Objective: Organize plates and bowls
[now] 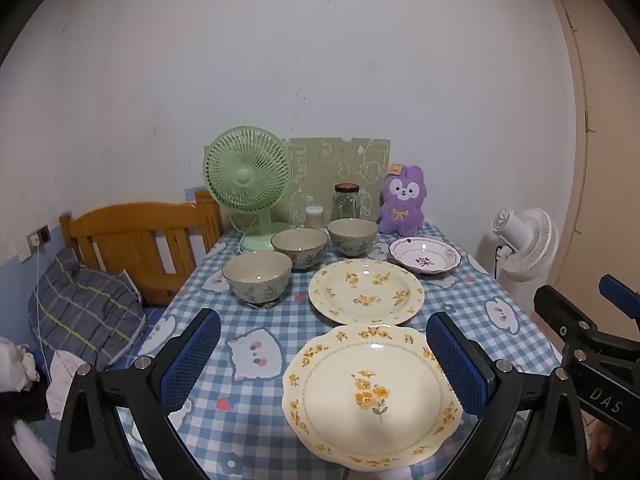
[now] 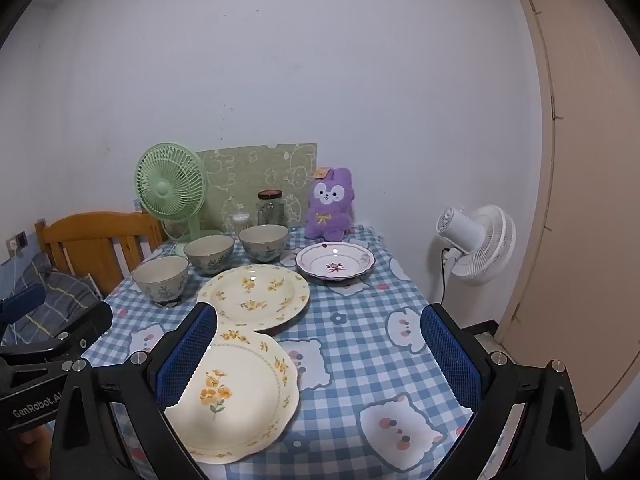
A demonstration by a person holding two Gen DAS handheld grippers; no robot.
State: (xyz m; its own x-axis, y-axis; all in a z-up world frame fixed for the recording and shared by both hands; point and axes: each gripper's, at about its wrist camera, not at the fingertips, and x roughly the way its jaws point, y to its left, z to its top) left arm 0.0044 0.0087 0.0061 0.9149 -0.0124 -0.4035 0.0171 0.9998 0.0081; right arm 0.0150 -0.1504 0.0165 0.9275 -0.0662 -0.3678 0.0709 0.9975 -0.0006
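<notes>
On the blue checked tablecloth [image 1: 256, 320] lie two cream plates with yellow flowers: a scalloped one [image 1: 372, 396] [image 2: 236, 396] nearest me and a round one [image 1: 366, 292] [image 2: 254, 296] behind it. A white dish with a purple motif [image 1: 424, 256] [image 2: 335, 262] sits further back right. Three grey-green floral bowls [image 1: 257, 276] [image 1: 299, 247] [image 1: 352, 237] [image 2: 161, 278] stand in a diagonal row at the back left. My left gripper [image 1: 324, 356] is open above the near edge, the scalloped plate between its blue pads untouched. My right gripper [image 2: 320, 356] is open over bare cloth, to the right of that plate.
A green desk fan [image 1: 248, 184], a glass jar [image 1: 346, 202], a small cotton-swab pot [image 1: 314, 216] and a purple plush toy [image 1: 402, 200] line the back by the wall. A wooden headboard [image 1: 136, 240] and bedding lie left. A white standing fan [image 2: 476, 240] stands right.
</notes>
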